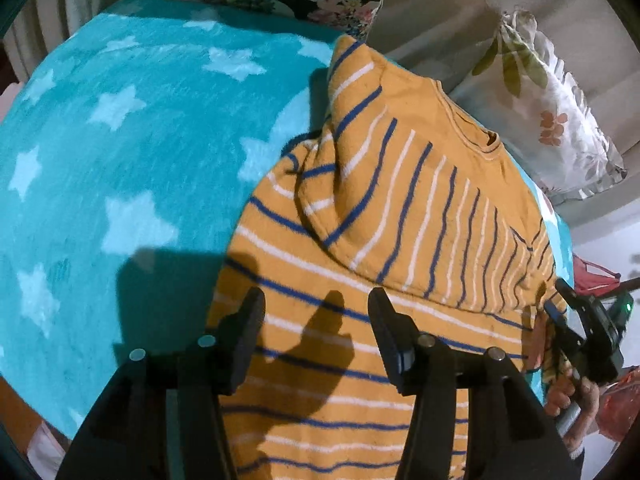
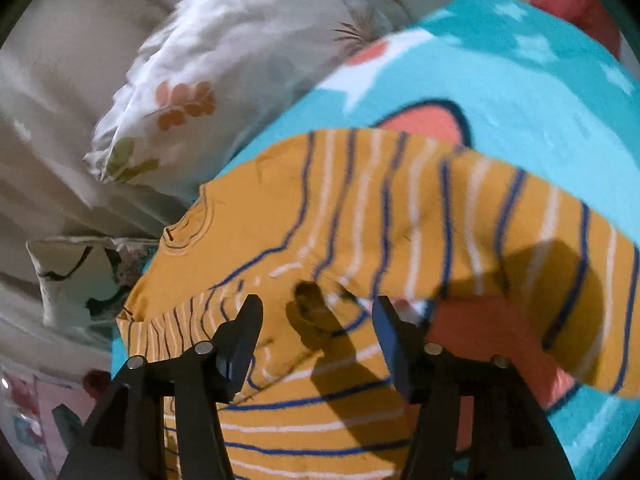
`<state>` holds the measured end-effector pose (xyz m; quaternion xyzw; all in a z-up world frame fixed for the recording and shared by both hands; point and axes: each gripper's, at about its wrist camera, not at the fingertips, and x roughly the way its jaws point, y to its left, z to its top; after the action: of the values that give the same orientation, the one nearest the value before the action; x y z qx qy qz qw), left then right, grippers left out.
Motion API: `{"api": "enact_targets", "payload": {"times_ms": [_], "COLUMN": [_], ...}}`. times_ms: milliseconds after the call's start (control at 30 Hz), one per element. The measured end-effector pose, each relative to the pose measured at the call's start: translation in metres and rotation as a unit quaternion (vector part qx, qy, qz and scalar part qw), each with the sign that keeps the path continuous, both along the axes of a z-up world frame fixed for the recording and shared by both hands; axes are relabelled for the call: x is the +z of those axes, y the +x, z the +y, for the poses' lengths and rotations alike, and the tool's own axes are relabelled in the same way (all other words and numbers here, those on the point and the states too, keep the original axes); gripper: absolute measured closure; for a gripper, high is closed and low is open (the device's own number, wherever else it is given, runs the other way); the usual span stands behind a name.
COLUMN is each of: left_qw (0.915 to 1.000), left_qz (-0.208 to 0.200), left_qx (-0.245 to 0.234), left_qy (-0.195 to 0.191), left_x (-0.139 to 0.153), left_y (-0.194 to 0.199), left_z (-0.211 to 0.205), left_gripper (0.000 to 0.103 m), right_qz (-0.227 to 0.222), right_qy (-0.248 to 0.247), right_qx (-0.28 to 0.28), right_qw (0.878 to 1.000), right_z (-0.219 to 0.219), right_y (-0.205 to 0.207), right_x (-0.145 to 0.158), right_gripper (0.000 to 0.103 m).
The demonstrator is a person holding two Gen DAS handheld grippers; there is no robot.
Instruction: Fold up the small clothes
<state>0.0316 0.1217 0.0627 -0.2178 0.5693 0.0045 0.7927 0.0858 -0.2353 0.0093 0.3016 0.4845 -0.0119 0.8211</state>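
The soft mustard shirt [image 1: 400,208] with thin blue and white stripes lies partly folded on the fleecy turquoise star blanket [image 1: 120,160], under the left gripper [image 1: 316,312] and right gripper [image 2: 316,316], both spread wide and holding nothing

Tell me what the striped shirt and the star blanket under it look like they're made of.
Striped shirt: probably soft cotton knit, matte; it drapes in soft folds and has a ribbed neckline. Star blanket: likely plush fleece; its surface looks fuzzy and brushed. Neither is certain from looks alone.

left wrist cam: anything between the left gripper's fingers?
Only the striped orange shirt. In the left wrist view the left gripper is open above it, a shadow falling in the gap; nothing is pinched.
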Motion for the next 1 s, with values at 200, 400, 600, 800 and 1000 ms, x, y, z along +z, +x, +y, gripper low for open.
{"api": "enact_targets", "payload": {"times_ms": [200, 400, 600, 800, 1000], "left_qw": [0.9999, 0.9997, 0.999, 0.9979, 0.9954], "left_qz": [-0.007, -0.009, -0.014, -0.019, -0.019], "left_qx": [0.0, -0.001, -0.025, -0.052, -0.086], "left_qy": [0.01, 0.022, 0.034, 0.033, 0.038], "left_x": [0.013, 0.02, 0.028, 0.032, 0.037], "left_y": [-0.016, -0.031, -0.04, -0.043, -0.047], "left_z": [-0.006, -0.019, -0.044, -0.078, -0.114], "left_gripper": [0.051, 0.051, 0.05, 0.05, 0.05], "right_qz": [0.038, 0.049, -0.03, -0.018, 0.05], "right_qy": [-0.076, -0.172, -0.082, -0.131, -0.092], "right_qx": [0.089, 0.02, -0.032, -0.145, -0.192], "right_qw": [0.992, 0.984, 0.996, 0.981, 0.976], "right_z": [0.05, 0.032, -0.017, -0.134, -0.183], "right_y": [0.035, 0.037, -0.021, -0.121, -0.175], "right_x": [-0.024, -0.009, 0.041, 0.081, 0.038], "right_gripper": [0.087, 0.092, 0.05, 0.032, 0.032]}}
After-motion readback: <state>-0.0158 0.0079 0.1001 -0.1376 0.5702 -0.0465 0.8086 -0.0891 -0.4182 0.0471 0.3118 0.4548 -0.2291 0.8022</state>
